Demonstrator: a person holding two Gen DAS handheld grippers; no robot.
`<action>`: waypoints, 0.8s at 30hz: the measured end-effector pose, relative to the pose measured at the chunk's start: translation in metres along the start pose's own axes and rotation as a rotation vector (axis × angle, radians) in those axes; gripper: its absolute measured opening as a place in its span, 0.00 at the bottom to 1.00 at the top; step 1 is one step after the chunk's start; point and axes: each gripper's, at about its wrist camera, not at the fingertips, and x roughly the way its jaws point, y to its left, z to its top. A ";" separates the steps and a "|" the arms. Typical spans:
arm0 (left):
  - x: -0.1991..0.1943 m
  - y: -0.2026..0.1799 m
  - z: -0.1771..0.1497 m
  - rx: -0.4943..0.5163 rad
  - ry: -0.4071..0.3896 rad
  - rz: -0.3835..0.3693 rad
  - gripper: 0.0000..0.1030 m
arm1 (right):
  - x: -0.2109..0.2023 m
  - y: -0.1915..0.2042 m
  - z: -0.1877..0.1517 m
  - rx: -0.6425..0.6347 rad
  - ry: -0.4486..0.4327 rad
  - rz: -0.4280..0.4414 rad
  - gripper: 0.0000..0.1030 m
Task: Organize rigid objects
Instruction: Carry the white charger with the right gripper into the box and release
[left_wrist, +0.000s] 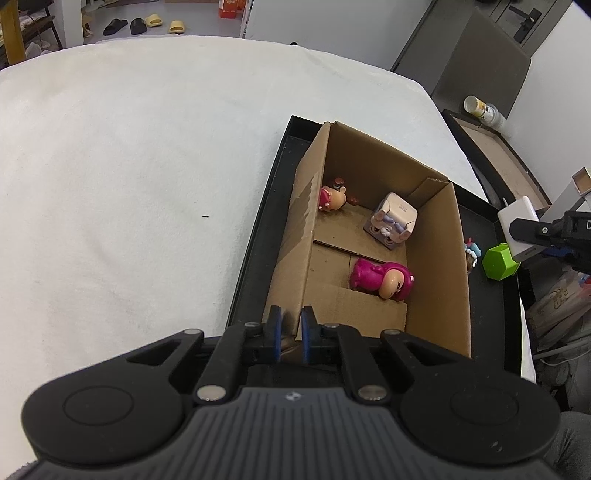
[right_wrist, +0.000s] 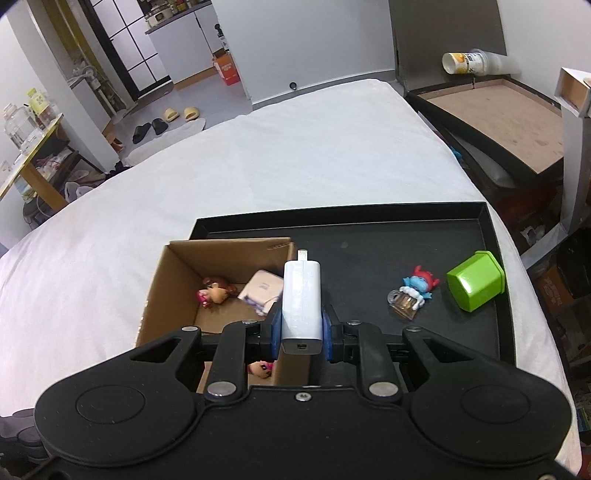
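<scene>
An open cardboard box (left_wrist: 306, 236) stands on a black tray (left_wrist: 258, 229). My left gripper (left_wrist: 291, 325) is shut on the box's near wall. Inside lie a magenta figure (left_wrist: 380, 277), a small pink doll (left_wrist: 332, 199) and a pale cube toy (left_wrist: 393, 219). My right gripper (right_wrist: 301, 325) is shut on a white charger (right_wrist: 301, 299), held above the box's right wall (right_wrist: 291, 362). The charger also shows in the left wrist view (left_wrist: 517, 221). A green hexagonal block (right_wrist: 476, 285) and a blue-red figure (right_wrist: 415, 290) lie on the tray (right_wrist: 369, 251) to the right.
The tray sits on a white cloth-covered table (left_wrist: 129, 184). A second dark tray with a brown floor (right_wrist: 509, 118) stands off the table's right side, with a tipped paper cup (right_wrist: 469, 62) behind it.
</scene>
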 end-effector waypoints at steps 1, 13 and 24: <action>0.000 0.001 0.000 -0.002 0.001 -0.002 0.09 | 0.000 0.002 0.000 -0.001 0.000 0.002 0.21; 0.001 0.007 0.001 -0.016 0.007 -0.027 0.09 | 0.015 0.039 -0.002 -0.026 0.019 0.024 0.21; 0.002 0.011 0.002 -0.023 0.011 -0.043 0.09 | 0.034 0.067 -0.011 -0.036 0.048 0.023 0.21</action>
